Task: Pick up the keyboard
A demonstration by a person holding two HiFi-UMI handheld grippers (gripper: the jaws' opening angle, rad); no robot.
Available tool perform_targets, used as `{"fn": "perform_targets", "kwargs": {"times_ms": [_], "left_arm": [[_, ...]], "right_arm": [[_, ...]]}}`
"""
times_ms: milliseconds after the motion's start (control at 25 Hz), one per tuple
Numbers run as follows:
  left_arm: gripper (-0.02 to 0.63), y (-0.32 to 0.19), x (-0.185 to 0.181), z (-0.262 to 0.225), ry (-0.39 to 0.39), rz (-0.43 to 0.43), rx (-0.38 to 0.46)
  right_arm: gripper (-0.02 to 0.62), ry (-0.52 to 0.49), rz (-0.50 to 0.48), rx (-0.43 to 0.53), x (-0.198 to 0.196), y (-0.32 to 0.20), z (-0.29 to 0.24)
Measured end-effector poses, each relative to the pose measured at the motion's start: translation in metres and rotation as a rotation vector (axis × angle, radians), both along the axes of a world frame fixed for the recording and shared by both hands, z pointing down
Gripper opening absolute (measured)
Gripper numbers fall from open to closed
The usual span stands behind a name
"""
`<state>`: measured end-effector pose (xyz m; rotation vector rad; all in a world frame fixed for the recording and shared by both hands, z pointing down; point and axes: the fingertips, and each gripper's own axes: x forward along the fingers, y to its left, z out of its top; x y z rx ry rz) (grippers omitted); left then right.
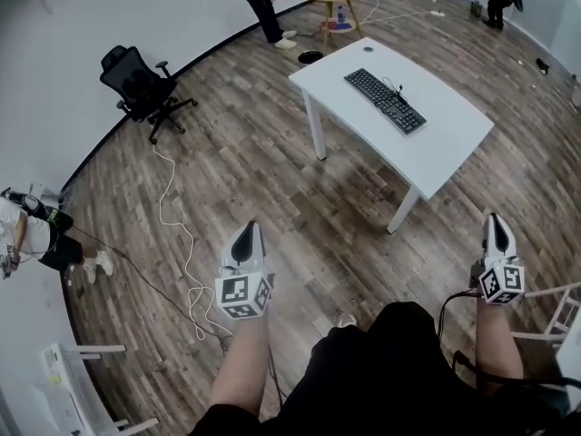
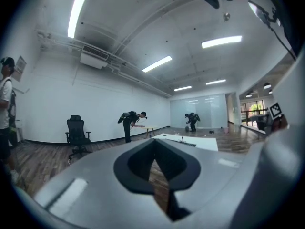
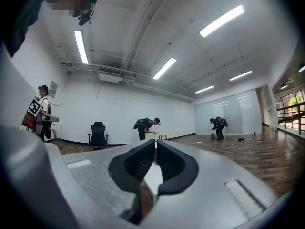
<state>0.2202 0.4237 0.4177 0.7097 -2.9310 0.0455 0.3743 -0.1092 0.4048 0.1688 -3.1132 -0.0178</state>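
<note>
The left gripper [image 1: 246, 234] and the right gripper [image 1: 496, 221] are held out over a wooden floor [image 1: 272, 162], each with jaws pressed together and nothing between them. Well ahead, a black keyboard [image 1: 385, 100] is seen lying on a white table [image 1: 440, 148].

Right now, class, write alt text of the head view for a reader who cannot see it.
A black keyboard lies on a white table some way off across the wooden floor. The left gripper and right gripper are held out in front, both shut and empty, well short of the table.
</note>
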Motion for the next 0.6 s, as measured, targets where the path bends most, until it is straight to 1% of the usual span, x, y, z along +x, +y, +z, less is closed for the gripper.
{"fn": "perform_targets", "kwargs": {"times_ms": [160,320,600], "left_arm": [[0.002,0.007,-0.017,-0.004,-0.018,-0.005,0.007],[0.002,0.016,-0.031,-0.002,-0.011,-0.024,0.012],[0.002,0.038,-0.072,0.001,-0.008,-0.069,-0.024]], "right_arm": [[0.003,-0.006,-0.039,0.028,-0.022,0.015,-0.008],[0.003,-0.015,-0.041,0.009,-0.049,0.018,-0.002],[0.003,-0.031,-0.054,-0.015,-0.115,0.020,0.016]]}}
